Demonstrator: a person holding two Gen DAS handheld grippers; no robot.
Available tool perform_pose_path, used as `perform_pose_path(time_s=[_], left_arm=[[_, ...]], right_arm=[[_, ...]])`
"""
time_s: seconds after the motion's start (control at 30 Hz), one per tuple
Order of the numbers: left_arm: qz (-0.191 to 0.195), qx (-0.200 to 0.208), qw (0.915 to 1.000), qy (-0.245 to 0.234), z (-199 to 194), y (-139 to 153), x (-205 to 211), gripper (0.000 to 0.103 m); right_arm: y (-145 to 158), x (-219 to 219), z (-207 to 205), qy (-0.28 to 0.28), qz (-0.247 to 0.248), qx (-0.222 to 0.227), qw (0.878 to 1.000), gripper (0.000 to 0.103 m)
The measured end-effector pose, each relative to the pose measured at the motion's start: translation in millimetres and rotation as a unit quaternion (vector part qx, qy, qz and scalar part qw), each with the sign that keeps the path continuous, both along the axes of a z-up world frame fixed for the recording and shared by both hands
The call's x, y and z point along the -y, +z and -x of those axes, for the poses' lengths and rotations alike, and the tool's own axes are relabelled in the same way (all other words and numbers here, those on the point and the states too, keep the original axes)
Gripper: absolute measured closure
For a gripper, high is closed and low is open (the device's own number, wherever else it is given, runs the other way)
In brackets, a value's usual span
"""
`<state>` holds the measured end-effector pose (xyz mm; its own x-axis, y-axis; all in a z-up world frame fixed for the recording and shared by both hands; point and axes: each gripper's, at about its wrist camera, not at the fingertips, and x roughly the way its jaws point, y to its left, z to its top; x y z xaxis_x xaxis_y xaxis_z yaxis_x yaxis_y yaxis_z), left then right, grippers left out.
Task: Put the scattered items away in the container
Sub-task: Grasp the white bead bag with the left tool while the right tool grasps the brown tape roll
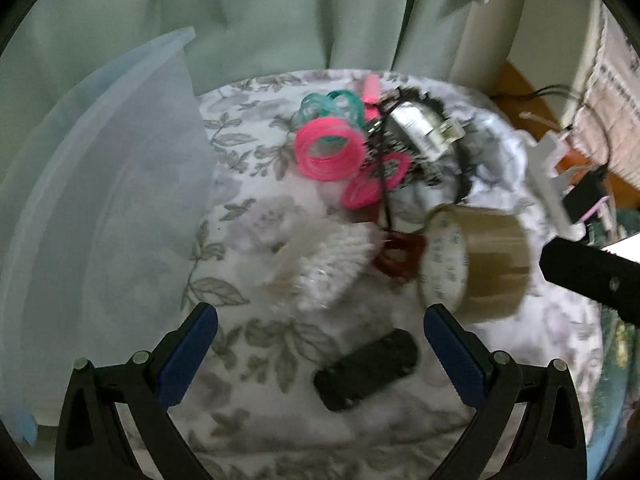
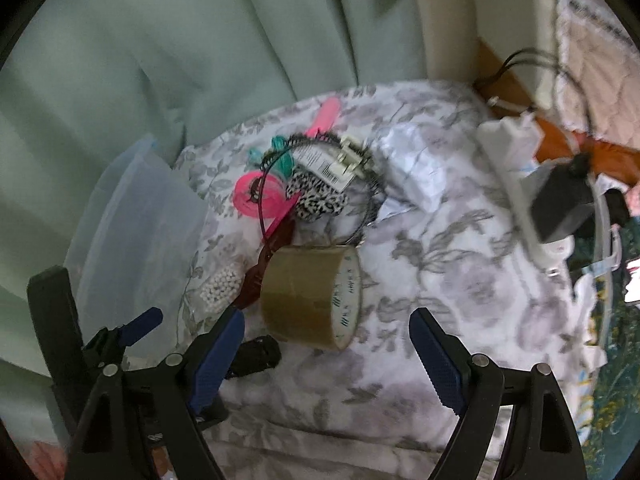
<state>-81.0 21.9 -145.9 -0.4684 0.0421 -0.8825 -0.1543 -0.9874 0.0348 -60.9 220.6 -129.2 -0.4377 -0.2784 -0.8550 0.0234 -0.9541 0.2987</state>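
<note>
The translucent container [image 1: 120,208] stood on the bed to the left of the tape roll [image 1: 476,264], well apart from it. The left gripper [image 1: 320,320] hung wide open and empty above the floral bedspread [image 1: 360,432], and one black clip [image 1: 366,368] lay between its fingers, just left of and nearer than the tape roll. One white bristly piece [image 1: 320,264] lay left of the tape roll, with one dark red clip [image 1: 400,256] touching the roll's left side. Beyond the tape roll sat a tangle: two pink coil ties [image 1: 328,148], one teal coil tie [image 1: 332,106], one black headband [image 2: 320,184] and one leopard-print scrunchie [image 2: 316,200]. The single tape roll stood on its edge on the bedspread. The right gripper [image 2: 328,324] was spread wide and empty just in front of the roll.
</note>
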Motion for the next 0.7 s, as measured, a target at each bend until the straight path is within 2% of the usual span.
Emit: perform_pose_path(time_s=[0.23,0.37,0.43,0.63,0.7], left_arm=[[0.026,0.01,0.9996,-0.007,18.2,-18.3,3.6,0.007],[0.039,0.016,0.9991,-0.012,28.4,-26.5,5.4,0.019],[0.035,0.018,0.9992,-0.012,31.9,-27.0,7.9,0.022],[0.022,0.007,0.9995,-0.021,38.4,-23.4,7.4,0.031],[0.02,0.008,0.9994,-0.028,41.0,-23.6,4.7,0.038]], right_arm=[[-29.8,23.1,29.9,0.015,-0.002,0.04,0.999,0.016],[-43.8,28.6,40.1,0.015,-0.012,0.06,0.998,0.017],[-49.9,25.7,42.2,0.008,-0.025,0.071,0.997,0.017],[-49.4,2.0,35.4,-0.011,-0.004,0.074,0.997,0.017],[-48.7,-5.8,31.8,-0.017,0.001,0.074,0.997,0.017]])
